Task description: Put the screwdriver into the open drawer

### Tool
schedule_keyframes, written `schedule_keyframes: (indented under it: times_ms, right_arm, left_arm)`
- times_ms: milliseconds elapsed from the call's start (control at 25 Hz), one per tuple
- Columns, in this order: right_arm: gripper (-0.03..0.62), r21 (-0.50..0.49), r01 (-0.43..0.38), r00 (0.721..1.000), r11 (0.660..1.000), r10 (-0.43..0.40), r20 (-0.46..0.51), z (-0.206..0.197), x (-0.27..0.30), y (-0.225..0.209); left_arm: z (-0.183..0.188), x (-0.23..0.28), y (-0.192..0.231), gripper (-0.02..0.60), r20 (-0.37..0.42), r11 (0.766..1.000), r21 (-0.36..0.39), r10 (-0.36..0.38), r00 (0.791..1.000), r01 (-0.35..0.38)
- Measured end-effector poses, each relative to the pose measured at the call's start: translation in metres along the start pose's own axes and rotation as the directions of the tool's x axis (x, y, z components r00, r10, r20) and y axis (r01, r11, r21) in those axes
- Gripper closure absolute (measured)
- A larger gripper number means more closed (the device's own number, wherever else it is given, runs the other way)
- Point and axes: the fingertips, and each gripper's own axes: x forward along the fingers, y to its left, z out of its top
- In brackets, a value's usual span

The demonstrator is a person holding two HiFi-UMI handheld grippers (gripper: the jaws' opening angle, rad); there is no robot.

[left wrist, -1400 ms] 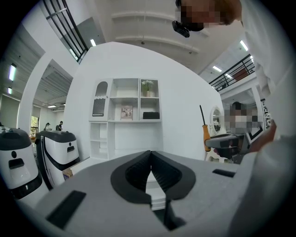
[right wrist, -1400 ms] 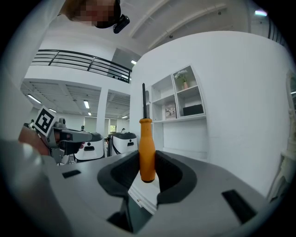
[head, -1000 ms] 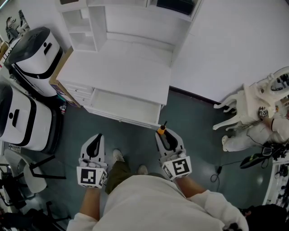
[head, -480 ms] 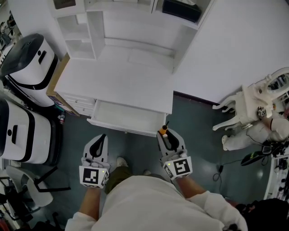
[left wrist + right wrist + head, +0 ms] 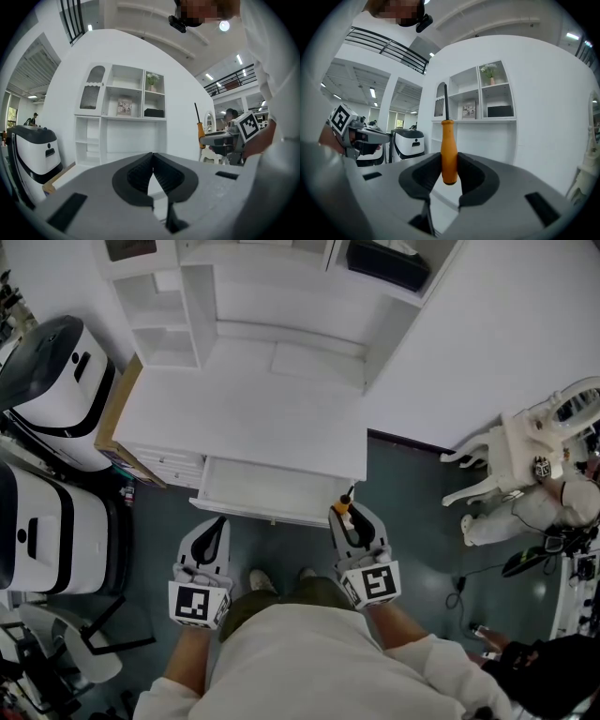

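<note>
My right gripper (image 5: 344, 513) (image 5: 450, 165) is shut on a screwdriver (image 5: 448, 152) with an orange handle, held upright with its dark shaft pointing up. In the head view the screwdriver (image 5: 342, 503) sits just in front of the right end of the open white drawer (image 5: 271, 493), which is pulled out from under the white desk (image 5: 246, 418). My left gripper (image 5: 218, 526) (image 5: 153, 176) hangs before the drawer's left part, jaws shut with nothing between them. The left gripper view also shows the screwdriver (image 5: 200, 132) off to the right.
White shelving (image 5: 225, 282) rises behind the desk. Two black-and-white machines (image 5: 52, 362) stand at the left, with a cardboard panel (image 5: 117, 409) beside the desk. A white chair (image 5: 530, 451) and a cable (image 5: 459, 582) are on the dark floor at the right.
Both grippers have moved forward toward the desk, so the open drawer now lies closer to them. The screwdriver stays gripped upright in the right gripper.
</note>
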Motion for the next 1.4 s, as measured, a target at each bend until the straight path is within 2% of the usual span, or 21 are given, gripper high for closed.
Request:
schedule_keyframes:
  times_ms: [320,480,720,960,1120,1400]
  right_arm:
    - [0.479,-0.040,-0.026,0.999,0.999,0.024,-0.036,-0.009,0.026,-0.009]
    - [0.479,-0.083,-0.082,0.995,0.993,0.076,-0.071,-0.026,0.045,-0.010]
    - [0.479,-0.149,-0.187,0.970,0.971,0.159,-0.182,-0.057,0.075,-0.005]
    - [0.479,-0.231,-0.294,0.930,0.927,0.221,-0.295,-0.099,0.105,0.003]
    - [0.479,-0.284,-0.349,0.895,0.893,0.228,-0.382,-0.134,0.124,0.005]
    - [0.479,-0.313,-0.430,0.827,0.847,0.230,-0.512,-0.197,0.146,0.008]
  left_arm:
    - [-0.003,0.012,0.015,0.577,-0.011,1.000,-0.012,0.016,1.000,-0.016]
    - [-0.006,0.019,0.021,0.577,-0.018,0.999,-0.013,0.048,0.999,-0.049]
    - [-0.006,0.026,0.029,0.577,-0.043,0.994,-0.042,0.100,0.994,-0.102]
    - [-0.010,0.027,0.035,0.577,-0.049,0.987,-0.067,0.144,0.988,-0.147]
    - [-0.014,0.026,0.040,0.577,-0.066,0.981,-0.080,0.169,0.983,-0.174]
    - [-0.021,0.021,0.049,0.577,-0.090,0.973,-0.074,0.210,0.974,-0.217]
